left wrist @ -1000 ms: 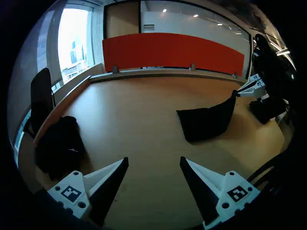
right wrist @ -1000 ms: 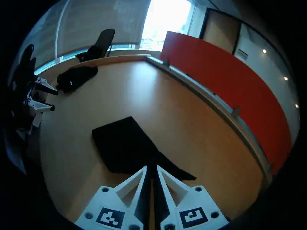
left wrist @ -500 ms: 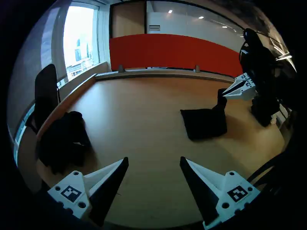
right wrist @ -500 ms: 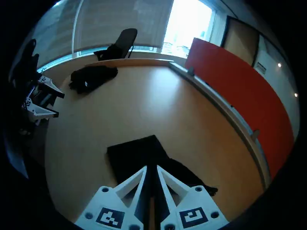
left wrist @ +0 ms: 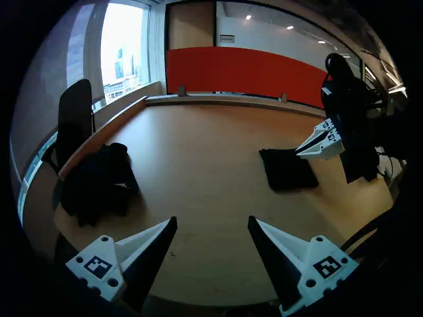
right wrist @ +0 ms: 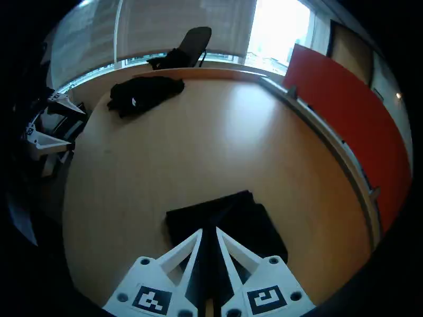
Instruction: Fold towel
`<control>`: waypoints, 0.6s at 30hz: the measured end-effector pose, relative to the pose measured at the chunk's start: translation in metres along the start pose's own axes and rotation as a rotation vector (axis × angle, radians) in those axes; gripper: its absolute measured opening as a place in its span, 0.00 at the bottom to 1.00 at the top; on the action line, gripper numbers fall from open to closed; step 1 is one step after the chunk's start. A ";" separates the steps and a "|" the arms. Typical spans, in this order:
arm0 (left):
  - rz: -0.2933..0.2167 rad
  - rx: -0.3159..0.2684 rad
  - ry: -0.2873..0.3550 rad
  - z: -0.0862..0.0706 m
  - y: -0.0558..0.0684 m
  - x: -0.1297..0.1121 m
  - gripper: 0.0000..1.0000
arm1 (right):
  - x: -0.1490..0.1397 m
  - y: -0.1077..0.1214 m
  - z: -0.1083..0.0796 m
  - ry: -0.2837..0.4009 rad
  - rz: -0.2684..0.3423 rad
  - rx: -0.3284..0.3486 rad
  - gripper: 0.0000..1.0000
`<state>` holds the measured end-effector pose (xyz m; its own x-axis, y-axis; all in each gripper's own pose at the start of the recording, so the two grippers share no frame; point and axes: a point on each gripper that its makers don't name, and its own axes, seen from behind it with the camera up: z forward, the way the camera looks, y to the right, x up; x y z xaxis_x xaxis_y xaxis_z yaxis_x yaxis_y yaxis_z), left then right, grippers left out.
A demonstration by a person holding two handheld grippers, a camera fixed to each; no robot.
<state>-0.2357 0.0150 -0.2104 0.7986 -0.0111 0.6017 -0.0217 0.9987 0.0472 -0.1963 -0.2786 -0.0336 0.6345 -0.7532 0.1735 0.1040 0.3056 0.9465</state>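
Two claws, but only one is doing any work here. The right claw [right wrist: 210, 253] has its fingers drawn almost together. The thin slot between them is filled with dark cloth, so I read it as pinching an edge of the black towel [right wrist: 254, 227]. The towel lies low in the centre of the right gripper view on the wooden worktop [right wrist: 174, 148]. It looks like a compact doubled-over rectangle rather than a flat sheet. In the left gripper view the black towel [left wrist: 285, 169] sits right of centre, and the right claw [left wrist: 300, 152] has its tips down at the towel's right-hand edge. The left claw [left wrist: 211, 248] is spread wide with nothing in it, over bare worktop well apart from the towel.

My take is that the top layer is down or nearly so, and the step in hand is setting that edge. To do it well, I'd lower the held edge until it lines up with the edge beneath. I'd let go only once the cloth rests flat, then pull the claw straight back so it doesn't drag the layer askew. The idle claw could come over and press the far side to stop it sliding. The black heap [left wrist: 98, 182] at the left of the frame, clothing or a bag, is well clear of all this.
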 end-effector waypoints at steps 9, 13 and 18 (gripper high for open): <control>0.000 0.002 -0.005 -0.001 -0.001 -0.003 0.99 | -0.005 0.000 0.004 -0.012 0.016 0.007 0.03; 0.005 0.001 -0.006 -0.001 -0.001 -0.003 1.00 | -0.004 0.001 0.003 -0.009 0.014 0.006 0.04; 0.009 0.001 -0.005 -0.001 -0.001 -0.002 1.00 | -0.002 0.000 0.003 -0.003 0.013 0.010 0.04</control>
<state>-0.2365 0.0142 -0.2126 0.7953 -0.0022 0.6062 -0.0295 0.9987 0.0423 -0.1997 -0.2785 -0.0337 0.6336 -0.7509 0.1865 0.0884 0.3097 0.9467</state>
